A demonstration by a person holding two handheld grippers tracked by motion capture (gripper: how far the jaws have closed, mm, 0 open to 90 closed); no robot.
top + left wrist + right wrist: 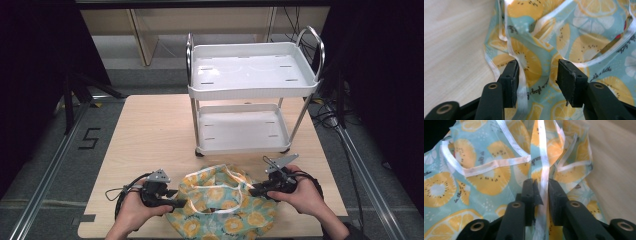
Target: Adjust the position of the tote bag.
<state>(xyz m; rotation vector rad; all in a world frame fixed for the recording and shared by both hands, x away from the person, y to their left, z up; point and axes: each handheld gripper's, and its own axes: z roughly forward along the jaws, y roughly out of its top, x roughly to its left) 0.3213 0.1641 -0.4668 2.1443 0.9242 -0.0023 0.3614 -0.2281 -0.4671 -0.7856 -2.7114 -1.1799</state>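
In the high view I see the fruit-print bag (220, 202) at the lower middle of the frame, on the table (150, 130), between the left gripper (172, 200) and the right gripper (252, 190); it looks light, soft and a little slippery. In the left gripper view the jaws stand half open around a fold, not pressing. In the right gripper view the jaws are nearly closed on the white hem (544, 170), the best place to hold. The small writing on the bag I cannot read.
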